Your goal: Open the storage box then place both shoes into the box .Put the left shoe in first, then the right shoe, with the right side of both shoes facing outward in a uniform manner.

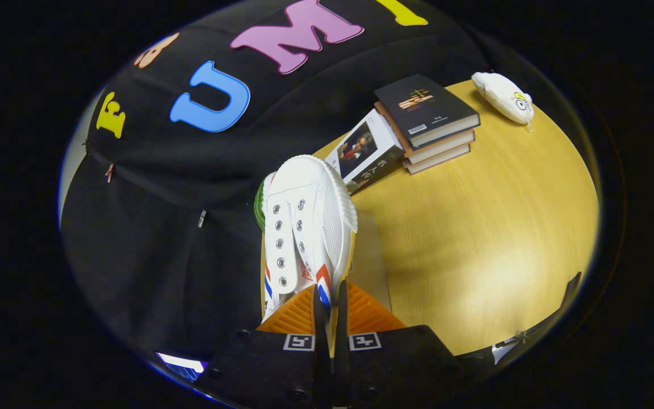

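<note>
While the jaws pinch the white shoe point(310, 227), book titles point(426, 108) stay unreadable.

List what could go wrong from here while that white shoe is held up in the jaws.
1. The gripper pinches the white shoe only by a thin edge at its heel end, so the long toe end could swing or slip out.
2. The shoe hangs over the edge of the wooden table; a slip might drop it off the table.
3. The leaning book and the stack of books lie just beyond the toe; a forward sweep could knock them.
</note>
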A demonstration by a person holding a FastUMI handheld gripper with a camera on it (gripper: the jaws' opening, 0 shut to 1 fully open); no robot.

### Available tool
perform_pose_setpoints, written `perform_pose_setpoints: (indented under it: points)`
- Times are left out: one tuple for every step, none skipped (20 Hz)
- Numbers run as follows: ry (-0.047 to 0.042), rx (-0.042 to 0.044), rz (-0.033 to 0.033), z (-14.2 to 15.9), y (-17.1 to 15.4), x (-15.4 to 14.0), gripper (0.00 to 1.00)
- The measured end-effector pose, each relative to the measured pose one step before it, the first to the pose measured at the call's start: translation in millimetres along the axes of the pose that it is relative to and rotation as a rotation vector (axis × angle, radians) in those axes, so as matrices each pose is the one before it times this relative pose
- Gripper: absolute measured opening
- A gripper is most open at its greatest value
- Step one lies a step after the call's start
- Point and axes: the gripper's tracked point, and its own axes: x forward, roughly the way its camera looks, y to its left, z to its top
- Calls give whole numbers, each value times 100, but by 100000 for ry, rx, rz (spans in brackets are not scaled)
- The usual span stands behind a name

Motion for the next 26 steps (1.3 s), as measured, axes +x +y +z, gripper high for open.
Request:
perform_pose_setpoints:
  points:
    - [1030, -3380, -971, -301, 666, 1293, 7]
    - [876, -3111, -1327, -543, 706, 1260, 7]
    - [701, -1664, -1249, -299, 276, 952, 7]
    - [964, -808, -1823, -339, 23, 1152, 7]
    - [1670, -28, -2859, -445, -303, 946, 7]
    - [474, -369, -3324, -208, -455, 819, 7]
    - [783, -1542, -3188, -265, -489, 656, 7]
    - [739, -859, -2213, -334, -430, 570, 7]
    - [926, 995, -1493, -207, -196, 269, 7]
    - [480, 2305, -519, 124, -42, 268, 7]
    - [480, 1619, -373, 66, 59, 221, 7]
    - [758, -280, -748, -28, -4, 253, 7]
    - [281, -1866, -657, -78, -64, 327, 9]
    - [246, -760, 894, -43, 357, 145, 11]
    - [70, 1044, 2332, 60, 683, -87, 16]
    - [-1635, 2078, 2148, 429, 801, -187, 31]
    - [-2815, 1289, 2927, 856, 765, -923, 36]
    - [-2799, -1926, 339, 815, 59, -153, 57]
    - [-2894, -4225, -2255, 671, -798, -855, 79]
    - [-2808, -4692, -1819, 302, -674, -308, 100]
    - [-2972, -3790, -1028, 433, -358, -622, 100]
    - [-3475, -2732, -336, 464, -298, -1029, 99]
    - [-3842, -1811, -257, 689, -358, -978, 99]
    - [-3726, -1341, -547, 685, -466, -1063, 99]
    - [-3964, -1174, -793, 830, -539, -1146, 99]
    - [-4243, -1176, -572, 983, -461, -1042, 99]
